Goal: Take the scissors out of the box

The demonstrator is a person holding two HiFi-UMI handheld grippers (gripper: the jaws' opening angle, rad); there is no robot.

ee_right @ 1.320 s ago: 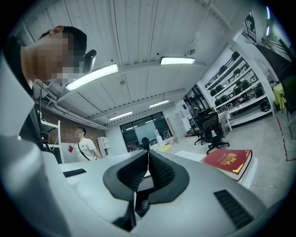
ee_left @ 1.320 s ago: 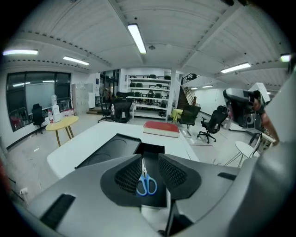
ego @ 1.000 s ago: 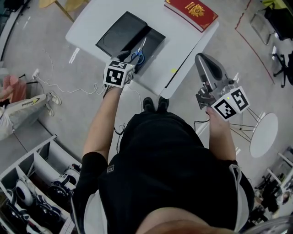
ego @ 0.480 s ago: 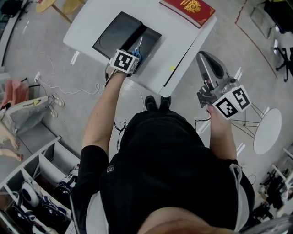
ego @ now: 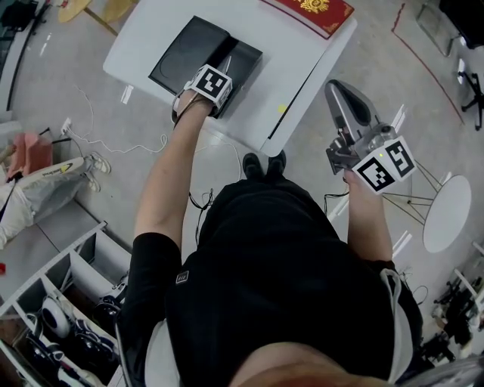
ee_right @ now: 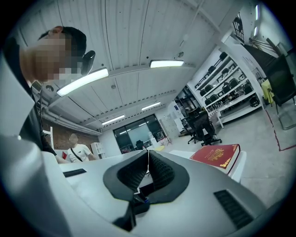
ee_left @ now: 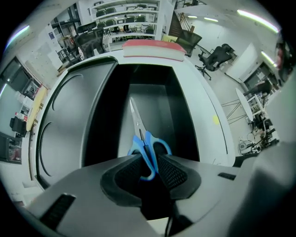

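Your left gripper (ee_left: 149, 161) grasps the scissors (ee_left: 140, 140) in the box (ee_left: 157, 99).
Its jaws have just been closing on them; your right gripper (ee_right: 148, 162) sits clenched, empty.

In the head view the left gripper's (ee_left: 150, 163) marker cube covers its own jaws, which have just been closing with the blue handle of the scissors (ee_left: 146, 147) between them; only a sliver of blade shows beyond it in the box (ego: 246, 62). Its pads (ee_left: 173, 172) hide the handle loops' near end. The red book (ego: 311, 9) at the table's (ego: 287, 75) far edge is cut off by the frame, its gold print too small to read
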